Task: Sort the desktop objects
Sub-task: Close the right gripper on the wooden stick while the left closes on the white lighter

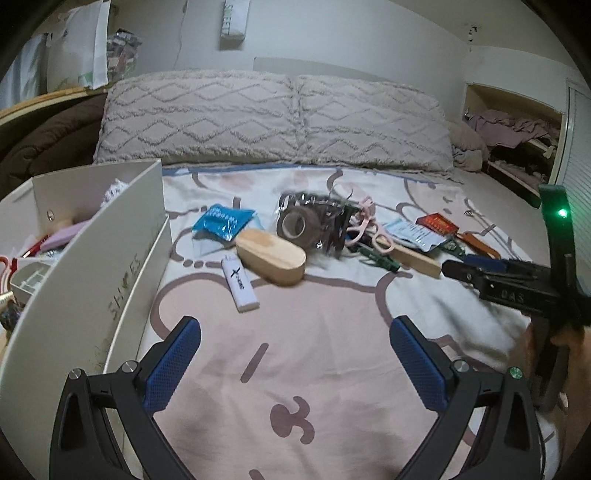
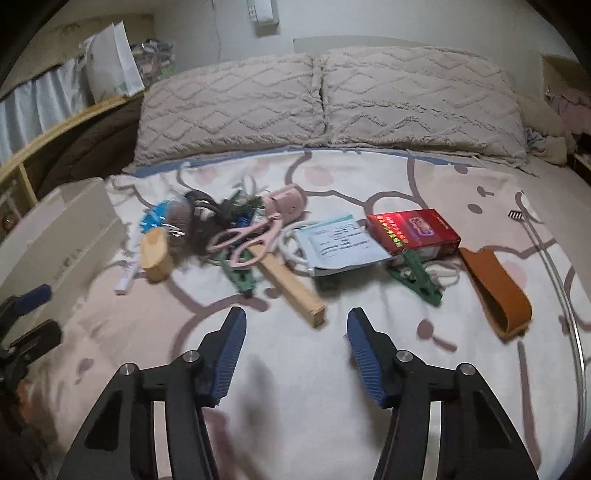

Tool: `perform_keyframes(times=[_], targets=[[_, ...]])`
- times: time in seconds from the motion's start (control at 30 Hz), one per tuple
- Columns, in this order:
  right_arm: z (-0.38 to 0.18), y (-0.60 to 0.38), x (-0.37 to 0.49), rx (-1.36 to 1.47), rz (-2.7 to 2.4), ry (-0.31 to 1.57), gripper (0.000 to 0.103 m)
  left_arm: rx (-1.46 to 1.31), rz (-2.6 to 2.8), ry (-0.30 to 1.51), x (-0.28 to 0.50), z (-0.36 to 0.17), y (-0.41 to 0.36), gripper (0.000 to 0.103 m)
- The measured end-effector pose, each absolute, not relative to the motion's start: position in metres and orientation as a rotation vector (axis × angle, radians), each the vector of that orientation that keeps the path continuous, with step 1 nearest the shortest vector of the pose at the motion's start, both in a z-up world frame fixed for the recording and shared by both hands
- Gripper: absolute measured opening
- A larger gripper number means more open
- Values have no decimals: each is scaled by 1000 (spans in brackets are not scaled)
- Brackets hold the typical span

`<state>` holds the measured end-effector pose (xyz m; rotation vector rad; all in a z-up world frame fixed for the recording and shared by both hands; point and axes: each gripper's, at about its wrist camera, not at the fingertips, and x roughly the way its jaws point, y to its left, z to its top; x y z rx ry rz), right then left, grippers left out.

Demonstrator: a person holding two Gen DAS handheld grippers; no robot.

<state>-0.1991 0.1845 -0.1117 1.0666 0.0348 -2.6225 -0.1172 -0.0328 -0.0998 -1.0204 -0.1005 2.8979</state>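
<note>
The right gripper (image 2: 296,354), jaws apart and empty, hovers just short of the long pale wooden block (image 2: 291,286). The left gripper (image 1: 295,363), also apart and empty, hangs over bare sheet, the white lighter (image 1: 240,283) ahead.

- This is a bedroom in a home.
- A bed (image 2: 332,369) fills both views, covered with a pink and white cartoon-print sheet.
- Two beige tufted pillows (image 1: 273,118) lie side by side at the head of the bed, against a plain white wall (image 1: 332,33).
- An open cupboard (image 1: 513,129) to the right holds piles of rumpled clothes.
- A brown quilt (image 2: 92,147) is bunched at the left edge beside a wooden rail (image 2: 55,136).
- Small household items lie scattered across the sheet, with a white storage box (image 1: 85,240) at the left.
</note>
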Motion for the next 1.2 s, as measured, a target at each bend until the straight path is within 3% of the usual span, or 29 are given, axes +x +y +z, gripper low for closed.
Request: perform_keyframes(times=[0.3,0.5,0.6,0.8,0.97,1.2], targets=[[-137,180,-232,1134,-2543,57,25,-1092,2861,-127,-127,-114,-35,103],[-144,169,-224,1093,-2509,121,25,-1176,2834,-129,-142,-120,-34,103],[-145,160,-221,1078,-2495,187,25,-1206,2832,-90,-150,-120,-33,94],[-149,161,-222,1073,-2442,143,26,-1239,2906,79,-174,-121,-37,88],[-149,156,-220,1066,-2452,176,26,-1355,2860,41,-198,-142,-47,74],[-151,161,-223,1083,-2437,125,26,-1418,2873,30,-218,-153,-49,73]])
